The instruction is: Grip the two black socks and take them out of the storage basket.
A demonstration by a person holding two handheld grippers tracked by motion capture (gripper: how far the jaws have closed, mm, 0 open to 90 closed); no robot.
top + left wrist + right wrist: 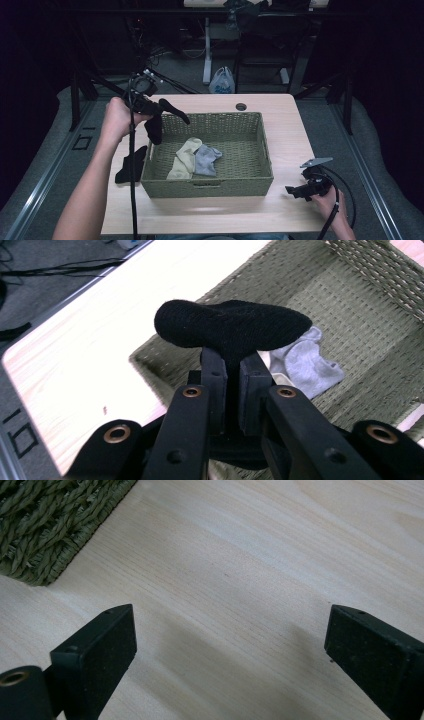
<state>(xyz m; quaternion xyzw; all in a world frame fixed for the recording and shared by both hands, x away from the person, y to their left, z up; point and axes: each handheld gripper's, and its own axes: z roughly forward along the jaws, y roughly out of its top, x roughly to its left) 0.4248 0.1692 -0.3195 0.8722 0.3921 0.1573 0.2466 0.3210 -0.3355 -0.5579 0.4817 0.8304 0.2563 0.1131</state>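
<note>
Pale wood table (285, 145), dark room; left gripper (159, 106) clenched on black sock (230, 330) above green basket (210, 186); right gripper (291, 191) released.

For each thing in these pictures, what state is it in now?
Left tongs: shut on black sock.
Black sock: held up above the basket's left rim.
Right tongs: open, nothing between them, low over the table.
Basket: upright, holding two socks.
Yellow sock: lying in basket.
Grey sock: lying in basket.
Second black sock: lying on table, left of basket.
</note>
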